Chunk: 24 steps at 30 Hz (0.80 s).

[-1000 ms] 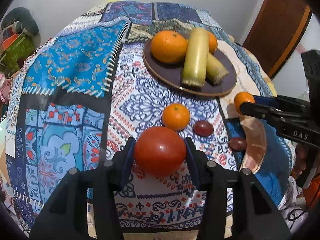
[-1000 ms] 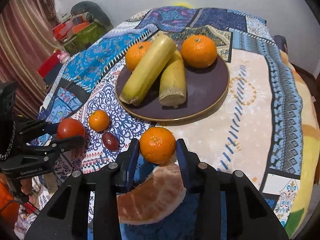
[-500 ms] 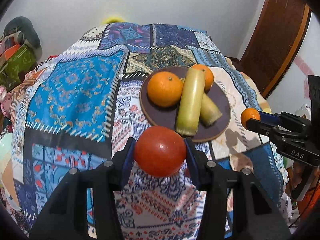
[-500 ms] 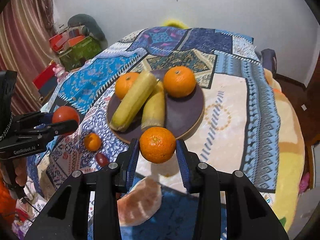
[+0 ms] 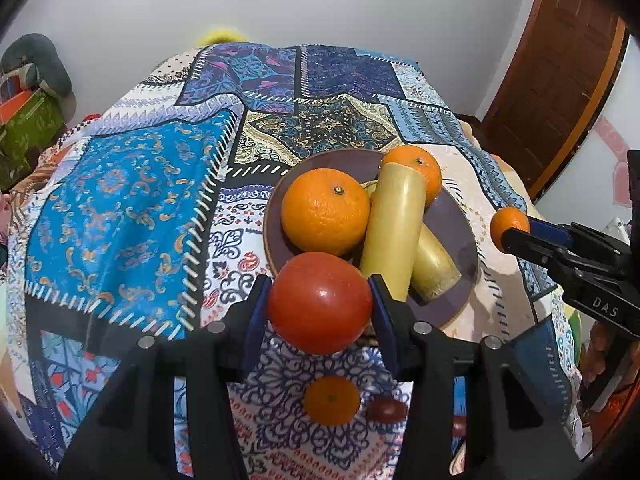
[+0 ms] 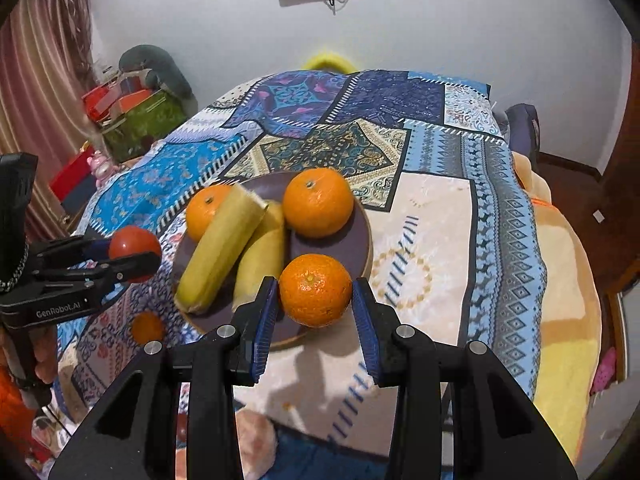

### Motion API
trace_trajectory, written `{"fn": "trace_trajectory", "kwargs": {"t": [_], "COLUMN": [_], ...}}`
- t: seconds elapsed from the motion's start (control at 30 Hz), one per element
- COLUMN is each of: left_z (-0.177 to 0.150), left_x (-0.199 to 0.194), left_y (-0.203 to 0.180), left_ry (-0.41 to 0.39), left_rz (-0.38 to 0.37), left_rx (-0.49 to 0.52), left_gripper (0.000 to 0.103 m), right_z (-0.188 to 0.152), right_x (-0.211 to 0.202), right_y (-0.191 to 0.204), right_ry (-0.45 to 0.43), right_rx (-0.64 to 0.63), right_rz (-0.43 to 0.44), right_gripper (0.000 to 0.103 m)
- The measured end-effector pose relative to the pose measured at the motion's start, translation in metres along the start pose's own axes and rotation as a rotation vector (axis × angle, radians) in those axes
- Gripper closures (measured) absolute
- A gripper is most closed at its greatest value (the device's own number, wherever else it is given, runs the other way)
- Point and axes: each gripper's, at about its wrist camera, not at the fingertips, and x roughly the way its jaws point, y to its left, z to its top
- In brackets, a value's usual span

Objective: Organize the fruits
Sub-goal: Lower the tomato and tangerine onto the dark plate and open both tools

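Observation:
My left gripper point(image 5: 320, 302) is shut on a red tomato point(image 5: 320, 302) and hangs over the near left rim of the brown plate point(image 5: 460, 240). My right gripper point(image 6: 315, 291) is shut on a small orange point(image 6: 315, 291) above the plate's point(image 6: 360, 240) near right rim. The plate holds two oranges point(image 5: 325, 210) point(image 6: 318, 202) and two yellow sugarcane-like sticks point(image 5: 394, 236). In the right wrist view the left gripper point(image 6: 134, 254) with its tomato shows at the left. In the left wrist view the right gripper point(image 5: 509, 227) with its orange shows at the right.
A small orange point(image 5: 331, 400) and a dark red fruit point(image 5: 387, 410) lie on the patterned cloth point(image 5: 120, 208) below my left gripper. A pale orange slice-shaped thing point(image 6: 256, 444) lies near the front edge. Boxes point(image 6: 132, 116) stand beyond the table at left; a wooden door point(image 5: 560, 72) is at right.
Both grippers have risen and moved forward toward the plate, carrying the tomato and the orange. The loose fruits on the cloth have slid down in the left wrist view.

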Motion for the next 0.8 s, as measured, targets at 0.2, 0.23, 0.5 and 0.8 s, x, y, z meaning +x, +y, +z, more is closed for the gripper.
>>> {"fn": "trace_trajectory", "kwargs": {"t": [0.2, 0.23, 0.5, 0.8], "left_z": [0.005, 0.005, 0.007, 0.006], "left_x": [0.011, 0.012, 0.017, 0.014], "left_y": [-0.004, -0.006, -0.006, -0.006], "left_ry": [-0.001, -0.001, 0.002, -0.002], "left_rz": [-0.012, -0.012, -0.032, -0.018], "left_rx": [0.002, 0.006, -0.007, 0.006], "left_gripper": [0.055, 0.055, 0.054, 0.043], "right_z": [0.01, 0.012, 0.013, 0.013], "right_x": [0.016, 0.02, 0.048, 0.057], "right_y": [-0.003, -0.003, -0.006, -0.01], "right_ry": [-0.006, -0.003, 0.049, 0.08], "right_rx": [0.03, 0.031, 0.024, 0.031], "right_rz": [0.02, 0.021, 0.019, 0.022], "right_gripper": [0.068, 0.068, 0.068, 0.068]}}
